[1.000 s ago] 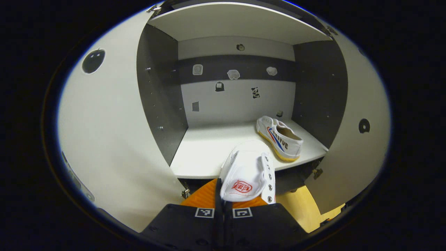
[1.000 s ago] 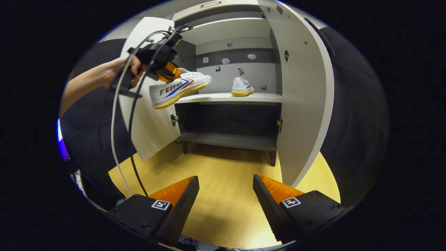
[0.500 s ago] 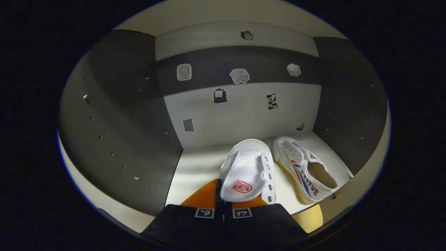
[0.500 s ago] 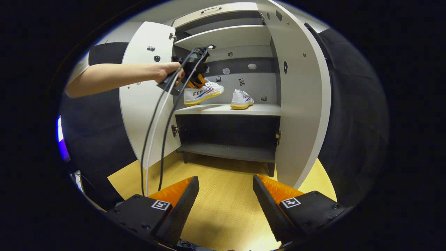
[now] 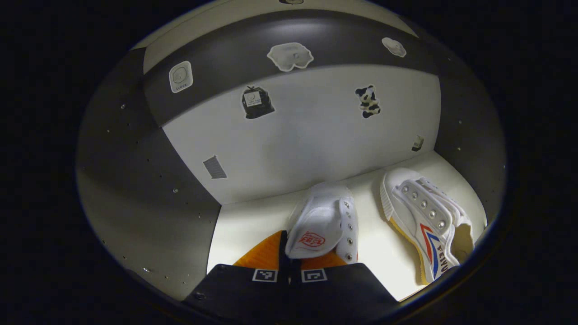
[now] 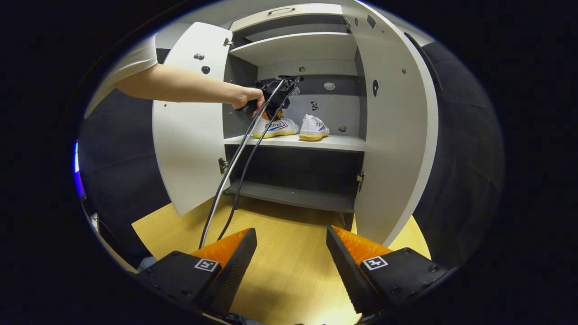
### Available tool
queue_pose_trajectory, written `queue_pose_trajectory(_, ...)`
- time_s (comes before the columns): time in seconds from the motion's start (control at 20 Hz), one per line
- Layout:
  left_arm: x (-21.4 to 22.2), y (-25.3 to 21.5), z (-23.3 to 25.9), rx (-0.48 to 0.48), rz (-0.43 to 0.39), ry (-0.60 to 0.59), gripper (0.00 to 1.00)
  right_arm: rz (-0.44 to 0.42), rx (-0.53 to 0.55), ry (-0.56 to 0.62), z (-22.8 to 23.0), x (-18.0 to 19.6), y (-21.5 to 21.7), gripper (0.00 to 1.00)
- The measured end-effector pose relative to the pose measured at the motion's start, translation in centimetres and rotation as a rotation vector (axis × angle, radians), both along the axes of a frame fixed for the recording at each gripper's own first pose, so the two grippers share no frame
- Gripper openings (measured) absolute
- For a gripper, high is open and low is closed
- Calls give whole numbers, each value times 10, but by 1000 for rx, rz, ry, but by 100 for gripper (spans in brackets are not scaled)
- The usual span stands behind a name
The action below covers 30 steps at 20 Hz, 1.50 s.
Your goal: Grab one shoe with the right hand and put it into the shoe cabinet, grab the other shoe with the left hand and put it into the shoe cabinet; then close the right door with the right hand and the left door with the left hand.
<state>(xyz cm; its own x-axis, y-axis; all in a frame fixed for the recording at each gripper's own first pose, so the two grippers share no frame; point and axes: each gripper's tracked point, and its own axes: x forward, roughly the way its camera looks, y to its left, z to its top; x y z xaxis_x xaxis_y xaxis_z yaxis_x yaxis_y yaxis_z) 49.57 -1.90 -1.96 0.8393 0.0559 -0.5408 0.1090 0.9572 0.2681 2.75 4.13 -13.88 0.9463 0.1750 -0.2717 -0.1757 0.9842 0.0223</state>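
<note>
White canvas low-top shoe with a red tongue stamp [image 5: 323,223] clamped by its heel end in the left tool [image 5: 289,257], toe toward the back panel of the grey-and-white shoe cabinet [image 6: 397,135]. Positioned over the middle shelf [image 5: 244,225], roughly mid-width, well in from the front edge; sole looks to be at or just above the shelf board, contact hard to judge from this angle. Seen from the right gripper view as the left-hand shoe of the pair [image 6: 275,127], directly beneath the left tool [image 6: 273,90] and the person's hand [image 6: 248,98] gripping it, bare forearm reaching in past the left door [image 6: 189,126], two cables hanging down toward the floor.

Second white canvas shoe with red and blue side stripes and a yellow sole edge [image 5: 429,221] lying on the same shelf toward the right end, just beside the held shoe, not touching it, toe toward the back panel. Same shoe [image 6: 314,127] standing on the shelf near the right wall.

Right tool [image 6: 291,253] held low and well back from the cabinet, fingers wide apart, gripping nothing, over the light wooden floor [image 6: 289,280]. Both doors swung open, right door [image 6: 397,90] alongside. Small stickers [image 5: 368,100] dotted across the back panel.
</note>
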Motion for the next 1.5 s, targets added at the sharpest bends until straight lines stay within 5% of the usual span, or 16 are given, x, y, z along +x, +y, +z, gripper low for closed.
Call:
queue_pose_trajectory(0.35,-35,5,12,-11,-27,0,22,-26,4,1,2,6,-2,99)
queue_pose_trajectory(0.45,-55,4,18,-30,-51,-6,41,-32,0,-1,5,5,-2,99)
queue_pose_trajectory(0.5,-66,6,23,-36,-57,-26,60,-31,3,-4,8,4,-1,99)
queue_pose_trajectory(0.55,-79,4,29,-56,-68,-50,65,-31,3,-9,10,3,0,99)
queue_pose_trajectory(0.6,-95,3,37,-79,-72,-74,85,-33,-2,-13,14,2,0,99)
queue_pose_trajectory(0.7,-128,0,52,-143,-87,-131,98,-45,-8,-26,23,-1,-2,99)
queue_pose_trajectory(0.95,-234,-4,80,-224,-172,-302,96,-105,6,-62,58,-12,-15,99)
queue_pose_trajectory(1.2,-339,4,49,-307,-215,-341,96,-223,29,-80,97,-34,-42,99)
queue_pose_trajectory(1.5,-405,26,14,-323,-209,-406,96,-390,44,-143,142,-56,-103,98)
